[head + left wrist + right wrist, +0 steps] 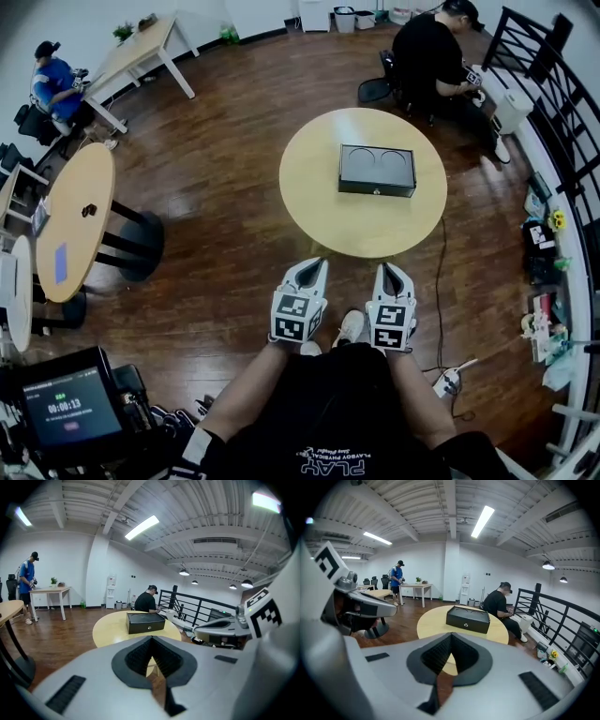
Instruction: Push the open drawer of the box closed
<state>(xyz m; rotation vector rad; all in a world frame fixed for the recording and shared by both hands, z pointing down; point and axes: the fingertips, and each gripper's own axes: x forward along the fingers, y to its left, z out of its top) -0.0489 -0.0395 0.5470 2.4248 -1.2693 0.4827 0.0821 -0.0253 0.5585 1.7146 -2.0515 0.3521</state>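
Both closed on nothing, the left tool (317,264) and right tool (390,268) hover well short of the box (377,171), which lies at 12 o'clock mid-tabletop (323,211), long axis 9-to-3, right tool nearer.

The box (377,170), at 1 o'clock in the head view, shows too small to tell whether its drawer sits flush or slightly out. A dark speck (89,210) on the oval table (84,169) at 9 o'clock cannot be identified (too tiny). The screen (70,408) at 8 o'clock has unreadable lower print.
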